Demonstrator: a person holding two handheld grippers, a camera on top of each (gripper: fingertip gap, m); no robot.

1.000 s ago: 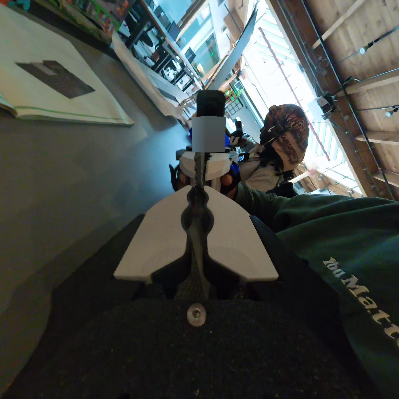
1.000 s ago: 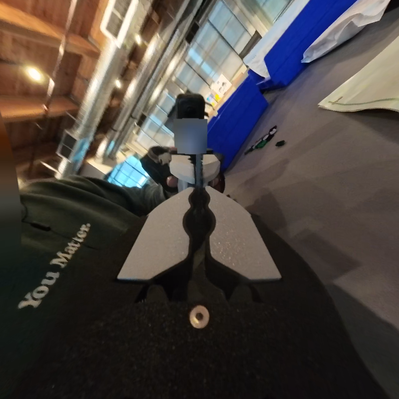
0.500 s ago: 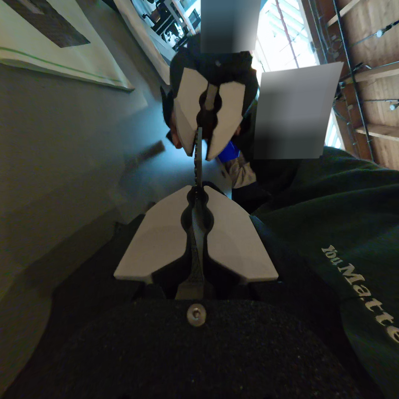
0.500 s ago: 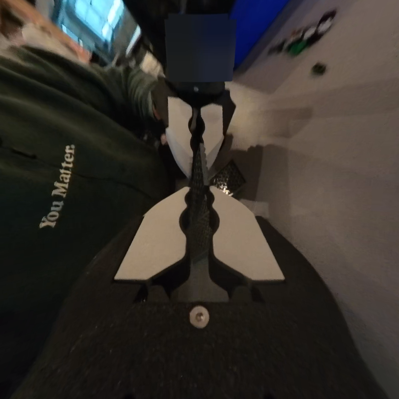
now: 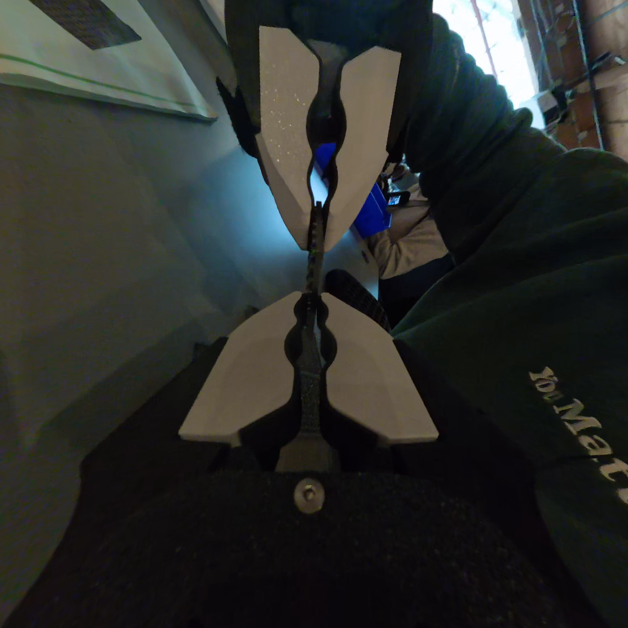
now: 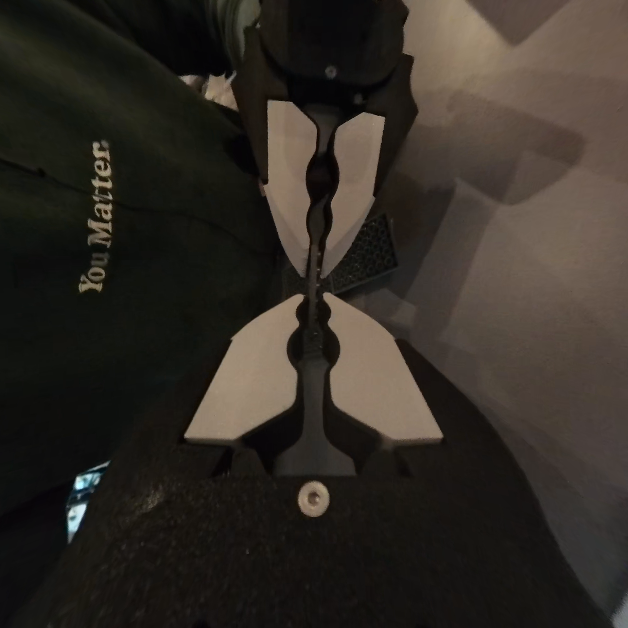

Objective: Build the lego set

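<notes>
A thin dark grey studded lego plate (image 5: pixel 314 272) stands edge-on between my two grippers, which face each other tip to tip above the grey table. My left gripper (image 5: pixel 312 296) is shut on its near end. My right gripper (image 5: pixel 315 247) comes in from the top of the left wrist view and is shut on its far end. In the right wrist view my right gripper (image 6: pixel 312 297) is shut on the plate (image 6: pixel 313 284), and the left gripper (image 6: pixel 314 272) closes on it from above. I cannot tell whether it is one plate or two pressed together.
Another dark studded plate (image 6: pixel 367 258) lies on the table behind the grippers and also shows in the left wrist view (image 5: pixel 360 302). An open instruction booklet (image 5: pixel 85 68) lies at the upper left. A dark green sleeve (image 5: pixel 509 272) fills the right; a blue bin (image 5: pixel 370 217) stands behind. Left and right tips are no more than a few centimetres apart.
The two grippers have come much closer together, until their tips nearly meet. The dark plate now spans from one gripper into the other. Both views have dropped toward the table.
</notes>
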